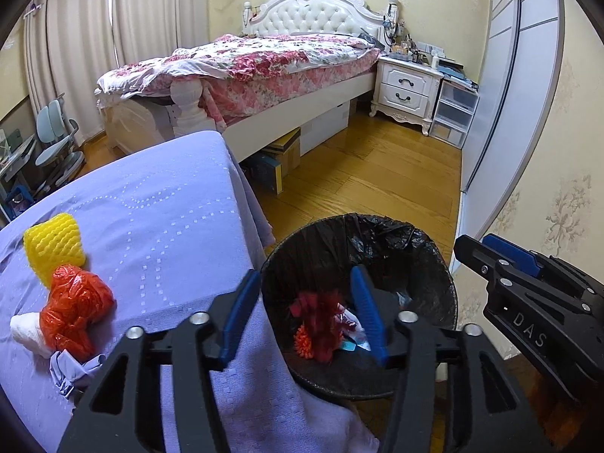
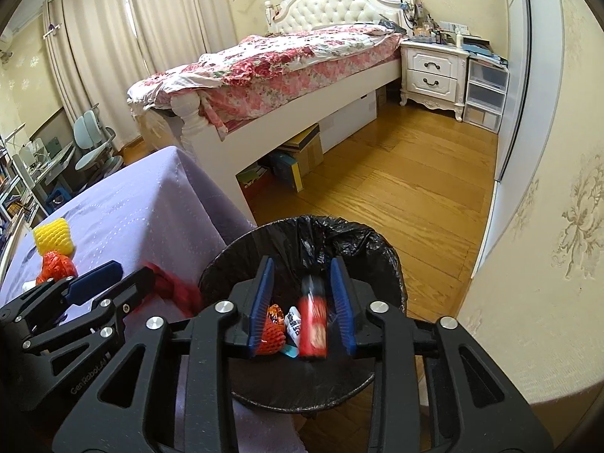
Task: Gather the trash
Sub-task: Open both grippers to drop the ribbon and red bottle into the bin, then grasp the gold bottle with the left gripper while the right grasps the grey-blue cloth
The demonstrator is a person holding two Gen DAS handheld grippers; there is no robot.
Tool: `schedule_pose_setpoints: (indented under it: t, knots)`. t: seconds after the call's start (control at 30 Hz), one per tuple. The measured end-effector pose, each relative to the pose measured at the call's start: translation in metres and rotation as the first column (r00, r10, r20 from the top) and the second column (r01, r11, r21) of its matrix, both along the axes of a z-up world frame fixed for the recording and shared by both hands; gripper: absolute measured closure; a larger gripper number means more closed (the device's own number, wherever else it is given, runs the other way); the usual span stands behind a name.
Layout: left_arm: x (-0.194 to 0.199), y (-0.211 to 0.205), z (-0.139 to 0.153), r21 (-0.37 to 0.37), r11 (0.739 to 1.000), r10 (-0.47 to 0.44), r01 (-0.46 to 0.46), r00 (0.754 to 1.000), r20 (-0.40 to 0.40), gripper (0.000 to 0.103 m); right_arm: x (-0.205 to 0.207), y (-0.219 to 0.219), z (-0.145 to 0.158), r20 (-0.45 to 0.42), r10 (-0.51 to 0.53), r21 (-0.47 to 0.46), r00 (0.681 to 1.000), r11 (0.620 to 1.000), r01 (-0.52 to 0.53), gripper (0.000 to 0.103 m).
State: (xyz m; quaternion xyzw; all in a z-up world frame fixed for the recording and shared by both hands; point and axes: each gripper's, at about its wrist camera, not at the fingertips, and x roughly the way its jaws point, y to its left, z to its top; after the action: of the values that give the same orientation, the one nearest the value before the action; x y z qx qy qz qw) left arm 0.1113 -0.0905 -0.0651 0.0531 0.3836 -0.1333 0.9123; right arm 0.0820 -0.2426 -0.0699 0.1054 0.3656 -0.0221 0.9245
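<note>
My left gripper (image 1: 304, 313) hangs open over the black-lined trash bin (image 1: 434, 264). A blurred red net (image 1: 321, 321) sits loose between its blue fingers, touching neither pad. My right gripper (image 2: 302, 302) is open over the same bin (image 2: 377, 241), with a blurred red packet (image 2: 313, 321) free in the gap between its pads. An orange foam net (image 2: 270, 334) and a white wrapper (image 2: 294, 322) lie in the bin. On the lavender table (image 1: 151, 207) lie a yellow foam net (image 1: 53, 245), a crumpled red plastic bag (image 1: 75, 309) and a white wad (image 1: 24, 330).
The bin stands on the wooden floor (image 2: 396, 188) against the table's right edge, with a wall (image 2: 547, 264) close on its right. A bed (image 1: 264, 68) and a nightstand (image 1: 407, 87) stand beyond. Boxes (image 2: 302, 158) sit under the bed. A desk chair (image 1: 56, 143) is at the far left.
</note>
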Motion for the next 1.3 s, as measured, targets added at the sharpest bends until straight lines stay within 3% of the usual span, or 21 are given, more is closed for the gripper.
schedule_pose_setpoints:
  t: [0.1,0.2,0.33,0.4,0.5,1.23,1.3]
  knots:
    - [-0.005,0.002,0.004,0.005,1.000,0.012,-0.012,1.000,0.015,0.035,-0.003,0.000,0.003,0.010,-0.009,-0.009,1.000,1.000,0.009,0.059]
    - [-0.008,0.006,0.007,0.010,1.000,0.021,-0.021,1.000,0.022,0.032,-0.008,0.001,0.005,0.016,-0.011,-0.016,1.000,1.000,0.012,0.048]
    - [-0.015,0.020,0.010,0.012,0.999,0.046,-0.047,0.999,0.021,0.031,-0.015,0.004,0.008,0.015,-0.013,-0.029,1.000,0.999,0.013,0.038]
    - [-0.019,0.028,0.011,0.010,0.998,0.064,-0.064,0.998,0.015,0.031,-0.019,0.006,0.009,0.021,-0.018,-0.021,1.000,1.000,0.019,0.026]
    - [-0.027,0.038,0.013,0.015,0.996,0.083,-0.083,0.996,0.016,0.031,-0.026,0.010,0.008,0.018,-0.034,0.001,0.999,0.999,0.034,0.018]
    - [-0.077,0.127,-0.001,0.036,0.969,0.243,-0.243,0.970,-0.013,0.031,-0.069,0.085,0.007,-0.016,0.064,-0.027,0.998,0.998,-0.064,0.016]
    - [-0.077,0.131,-0.004,0.040,0.969,0.244,-0.243,0.969,-0.027,0.039,-0.069,0.089,0.007,-0.018,0.075,-0.029,0.997,0.997,-0.075,0.016]
